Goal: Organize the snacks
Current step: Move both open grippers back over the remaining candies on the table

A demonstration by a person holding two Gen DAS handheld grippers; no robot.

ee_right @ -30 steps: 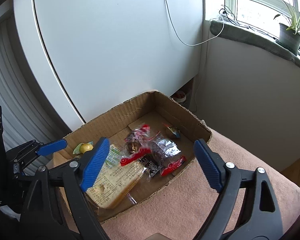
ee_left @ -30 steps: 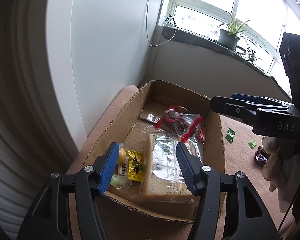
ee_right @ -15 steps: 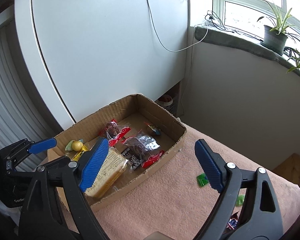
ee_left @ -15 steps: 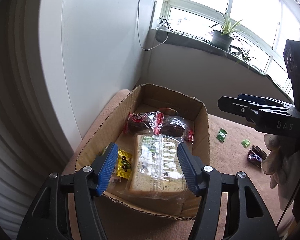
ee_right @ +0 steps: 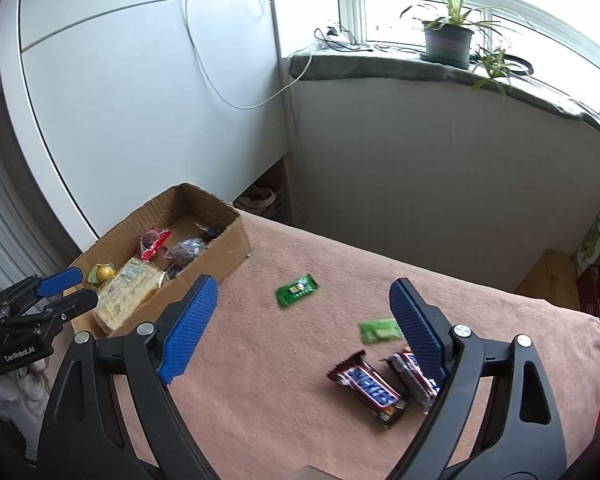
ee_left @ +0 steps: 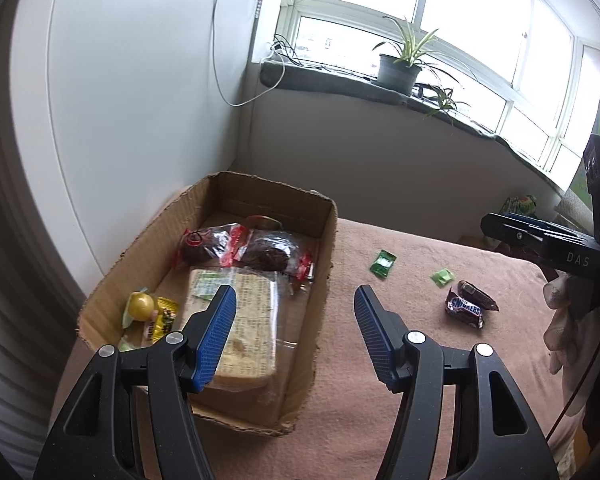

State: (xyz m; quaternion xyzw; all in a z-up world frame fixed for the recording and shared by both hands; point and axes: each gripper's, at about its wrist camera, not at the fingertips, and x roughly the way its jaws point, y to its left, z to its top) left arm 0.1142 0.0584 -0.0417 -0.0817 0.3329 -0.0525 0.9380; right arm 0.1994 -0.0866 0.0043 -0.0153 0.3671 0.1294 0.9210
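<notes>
Daylight from a wide window with a potted plant [ee_right: 447, 42] on the sill falls over a surface covered in a pinkish-brown blanket [ee_right: 284, 360]. At the blanket's far left, against a white cabinet, sits an open cardboard box [ee_left: 320, 280]. Inside it lie a clear-wrapped block of sliced bread [ee_left: 240, 320], two dark pastries in red-trimmed wrappers [ee_left: 236, 244], a small yellow ball-shaped sweet [ee_left: 141, 306] and a yellow sachet [ee_left: 163, 317] just beside it.

On the bare blanket to the right of the box, well apart from it, lie loose snacks: a dark green packet [ee_right: 297, 290], a lighter green packet [ee_right: 380, 330] nearer the right, and two Snickers bars [ee_right: 370, 390] side by side at the near right; the second bar is partly hidden behind a blue pad, so its label is hard to read fully.

Left gripper [ee_left: 294, 330] hovers over the box's right wall with its jaws apart and nothing between them. Right gripper [ee_right: 304, 326] hangs over the open blanket, jaws spread wide and empty, with the loose snacks lying below and beside its right finger. A gloved hand [ee_left: 568, 328] grips the right tool.
</notes>
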